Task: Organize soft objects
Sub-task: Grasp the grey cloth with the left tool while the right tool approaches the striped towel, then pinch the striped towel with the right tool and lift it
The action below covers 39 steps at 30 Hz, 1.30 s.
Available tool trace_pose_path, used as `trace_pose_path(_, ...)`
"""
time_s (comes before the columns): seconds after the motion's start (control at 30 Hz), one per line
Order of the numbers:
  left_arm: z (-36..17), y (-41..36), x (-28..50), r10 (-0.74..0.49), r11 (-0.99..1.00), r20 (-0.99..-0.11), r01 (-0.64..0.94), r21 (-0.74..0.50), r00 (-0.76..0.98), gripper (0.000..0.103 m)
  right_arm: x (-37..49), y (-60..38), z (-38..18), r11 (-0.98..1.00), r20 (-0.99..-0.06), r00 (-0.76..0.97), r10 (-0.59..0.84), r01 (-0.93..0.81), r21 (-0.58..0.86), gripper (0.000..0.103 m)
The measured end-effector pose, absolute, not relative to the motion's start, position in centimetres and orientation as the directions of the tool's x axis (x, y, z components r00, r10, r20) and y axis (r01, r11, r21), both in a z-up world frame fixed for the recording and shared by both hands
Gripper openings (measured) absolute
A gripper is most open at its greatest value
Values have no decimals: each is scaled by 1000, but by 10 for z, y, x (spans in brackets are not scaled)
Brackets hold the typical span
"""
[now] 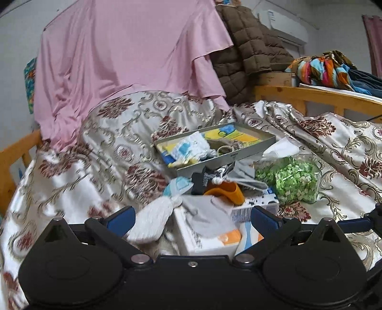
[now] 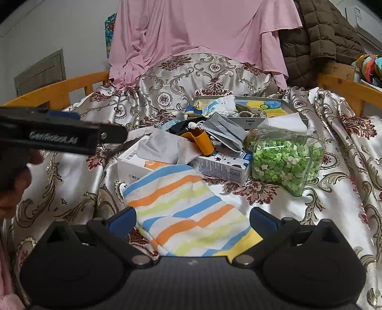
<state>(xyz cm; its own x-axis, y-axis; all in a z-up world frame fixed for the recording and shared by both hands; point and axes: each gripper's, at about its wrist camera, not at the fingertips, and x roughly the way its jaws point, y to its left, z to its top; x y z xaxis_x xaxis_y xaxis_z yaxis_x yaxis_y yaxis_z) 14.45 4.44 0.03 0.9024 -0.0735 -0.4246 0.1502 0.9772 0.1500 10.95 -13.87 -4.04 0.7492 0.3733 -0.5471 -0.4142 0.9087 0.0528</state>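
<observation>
Striped cloth (image 2: 191,209) between open right tongs (image 2: 193,218) (flat on bedspread (image 2: 322,209))

A home bedroom: wooden-railed bed (image 2: 71,83) under a floral satin bedspread (image 2: 334,202), pink sheet (image 1: 119,59) draped behind, quilted brown jacket (image 1: 250,43) hanging, wall air conditioner (image 1: 281,21).
</observation>
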Motion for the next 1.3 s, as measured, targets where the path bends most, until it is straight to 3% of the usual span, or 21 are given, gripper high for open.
trace_pose_path(0.13,-2,41,165,-134,962,-426,221,161,895,102,120,-134,-43,894,-553,738,387,-446,31,103)
trace_pose_path(0.37,-20,43,210,-186,954,-514,280,111,838,102,136,-124,-50,855,-575,697,429,-519,8,102)
trace_pose_path(0.53,-30,44,228,-204,948,-557,303,91,805,94,145,-124,-55,842,-592,663,458,-536,51,99)
trace_pose_path(0.77,-38,32,231,-179,928,-616,340,154,767,75,155,-126,-58,846,-616,638,463,-526,91,85)
trace_pose_path(1.1,-38,35,230,-161,932,-632,328,156,758,50,161,-121,-61,849,-640,622,450,-521,90,82)
trace_pose_path(1.3,-39,29,226,-177,919,-636,358,166,751,32,162,-119,-63,845,-645,611,459,-523,106,72)
